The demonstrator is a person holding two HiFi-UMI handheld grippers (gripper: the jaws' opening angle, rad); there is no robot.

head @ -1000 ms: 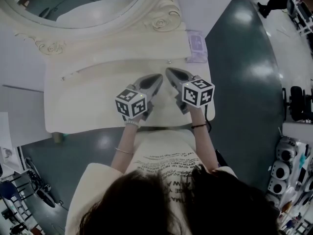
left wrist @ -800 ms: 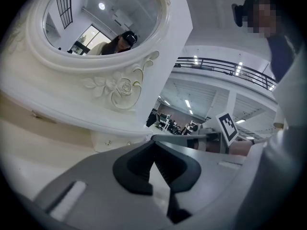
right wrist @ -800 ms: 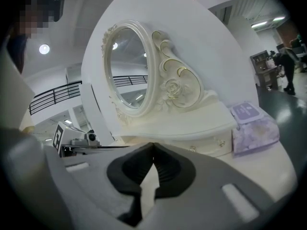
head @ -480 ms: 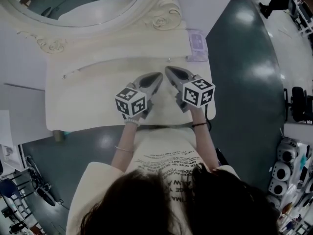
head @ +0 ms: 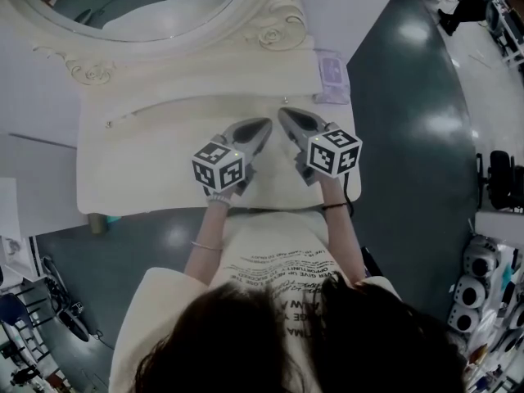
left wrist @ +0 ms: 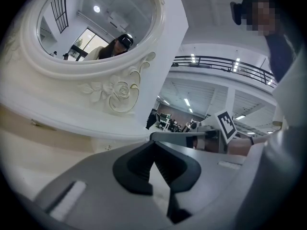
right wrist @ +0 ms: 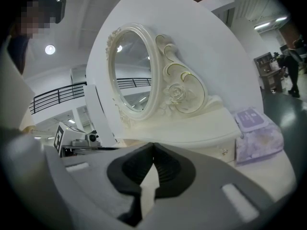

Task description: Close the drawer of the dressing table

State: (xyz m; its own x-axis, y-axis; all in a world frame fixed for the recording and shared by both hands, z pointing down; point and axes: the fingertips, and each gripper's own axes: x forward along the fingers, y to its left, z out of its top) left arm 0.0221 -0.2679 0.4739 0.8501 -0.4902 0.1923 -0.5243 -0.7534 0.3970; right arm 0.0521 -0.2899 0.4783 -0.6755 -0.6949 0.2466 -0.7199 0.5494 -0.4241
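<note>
Drawer (right wrist: 213, 153) with the small knob (right wrist: 223, 152) sits under the mirror shelf (right wrist: 192, 123) at the back of the tabletop (head: 139, 170), seemingly flush, so the left claw (head: 266, 124) and right claw (head: 281, 113), both pinched shut on nothing near it, should press its front squarely only if a gap remains.

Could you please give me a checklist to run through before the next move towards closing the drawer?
1. Left gripper fingers shut, nothing between them: ok.
2. Right gripper fingers shut, nothing between them: ok.
3. Both grippers over the table, tips near each other but not touching: ok.
4. Tissue pack at the back right, clear of both grippers: ok.
5. Drawer open or shut: cannot tell.
</note>
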